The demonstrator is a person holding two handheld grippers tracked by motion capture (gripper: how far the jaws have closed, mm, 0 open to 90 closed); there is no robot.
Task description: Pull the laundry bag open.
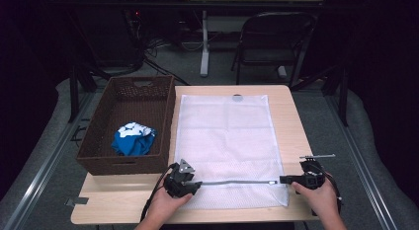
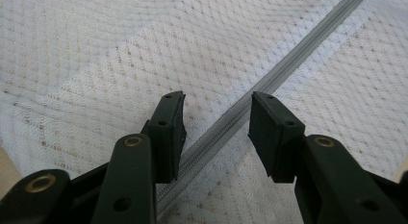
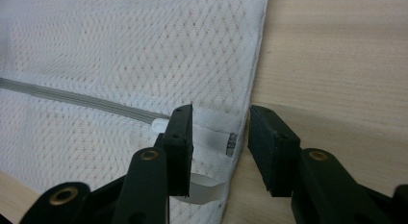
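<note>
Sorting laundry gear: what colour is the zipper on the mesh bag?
Grey, the zipper running across the white mesh bag; clearest in the left gripper view.

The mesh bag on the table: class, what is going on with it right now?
A person works at a white mesh bag lying flat on the table, with a tool in each hand. The left tool stands open over the grey zip. The right tool is open at the bag's corner, around the zip's end tab. A basket beside the bag holds a blue and white cloth.
</note>
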